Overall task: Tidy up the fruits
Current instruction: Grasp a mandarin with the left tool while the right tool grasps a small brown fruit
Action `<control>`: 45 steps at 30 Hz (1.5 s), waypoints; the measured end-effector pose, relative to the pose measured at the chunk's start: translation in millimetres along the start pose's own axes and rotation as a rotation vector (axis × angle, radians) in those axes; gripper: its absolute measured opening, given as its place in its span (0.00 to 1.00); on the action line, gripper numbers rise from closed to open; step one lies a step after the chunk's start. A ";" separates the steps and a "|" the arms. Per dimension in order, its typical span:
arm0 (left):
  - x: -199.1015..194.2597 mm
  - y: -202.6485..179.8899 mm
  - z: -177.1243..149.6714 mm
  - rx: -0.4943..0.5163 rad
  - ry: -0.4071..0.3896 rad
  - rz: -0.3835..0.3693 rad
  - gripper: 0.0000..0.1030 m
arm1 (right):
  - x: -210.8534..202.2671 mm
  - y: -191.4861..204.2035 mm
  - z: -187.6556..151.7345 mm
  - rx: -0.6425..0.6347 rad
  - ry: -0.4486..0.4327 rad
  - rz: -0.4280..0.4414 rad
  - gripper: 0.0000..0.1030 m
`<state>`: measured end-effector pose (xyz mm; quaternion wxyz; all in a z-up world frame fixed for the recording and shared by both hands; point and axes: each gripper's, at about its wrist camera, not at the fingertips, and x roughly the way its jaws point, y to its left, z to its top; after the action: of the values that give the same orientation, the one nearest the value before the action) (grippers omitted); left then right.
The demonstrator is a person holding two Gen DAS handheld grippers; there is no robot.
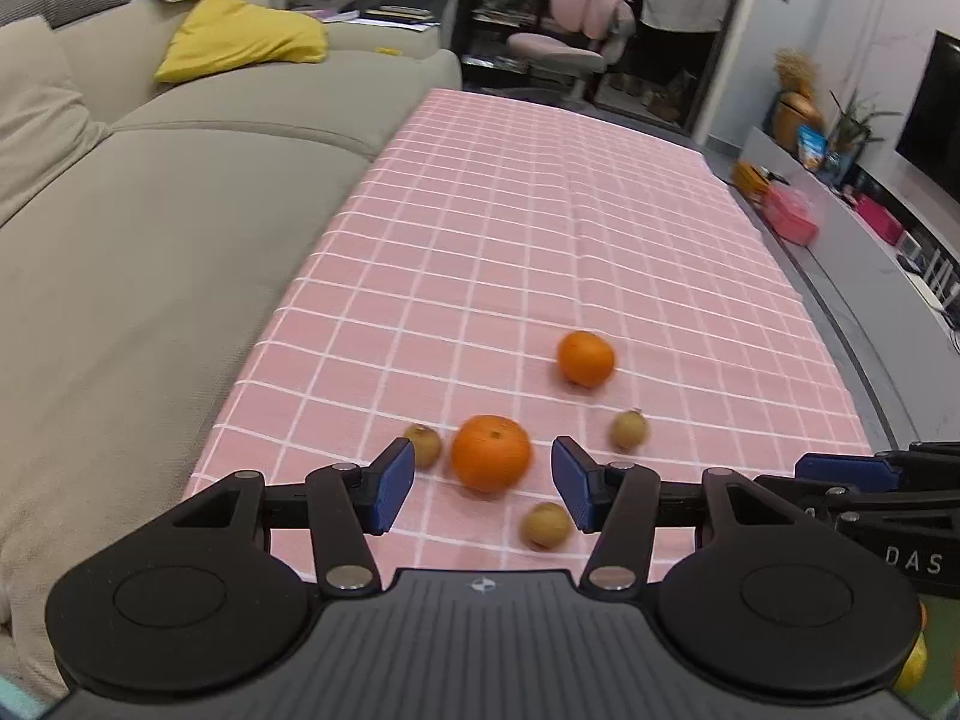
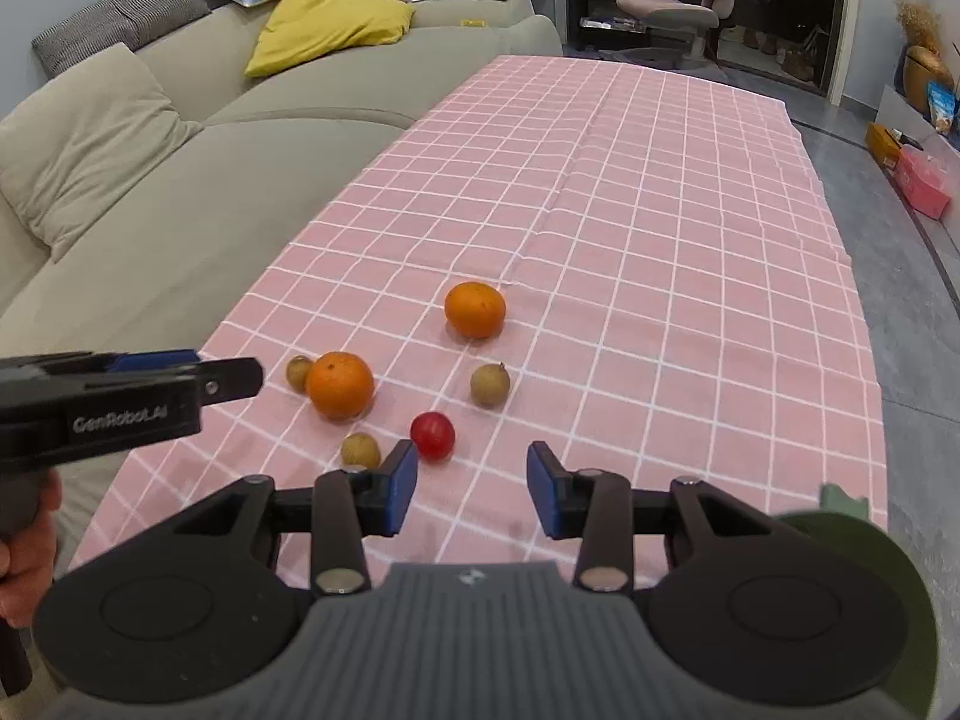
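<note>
Both our left claw [image 1: 483,483] and right claw [image 2: 471,489] hang partly open and empty over the worktop [image 2: 660,240], where two oranges [image 2: 339,385], three brown fruits [image 2: 489,384] and one red fruit [image 2: 432,434] lie scattered, none visibly sorted yet.

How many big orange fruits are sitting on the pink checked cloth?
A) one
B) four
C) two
C: two oranges lie on the pink checked cloth, the nearer orange beside a small brown fruit and the farther orange further up the cloth; the other fruits are small brown ones and one red one.
</note>
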<state>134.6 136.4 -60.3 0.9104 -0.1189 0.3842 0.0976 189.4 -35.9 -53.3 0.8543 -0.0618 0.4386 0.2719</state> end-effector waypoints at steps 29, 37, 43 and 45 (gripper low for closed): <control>76.8 -19.2 -13.2 0.100 0.034 0.048 0.64 | 127.4 -24.0 26.8 0.068 0.072 0.031 0.28; 82.2 -24.9 -14.2 0.127 0.042 0.063 0.52 | 138.6 -22.1 31.6 0.070 0.083 0.035 0.22; 80.7 -25.1 -12.5 0.126 0.038 0.087 0.50 | 135.9 -22.3 31.8 0.066 0.083 0.036 0.21; 77.0 -24.2 -9.3 0.118 0.039 0.083 0.50 | 130.6 -22.3 32.5 0.064 0.075 0.040 0.21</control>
<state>187.6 117.3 -118.8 0.9034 -0.0510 0.4114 0.1101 285.2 10.0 -138.7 0.8334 -0.0357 0.4798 0.2720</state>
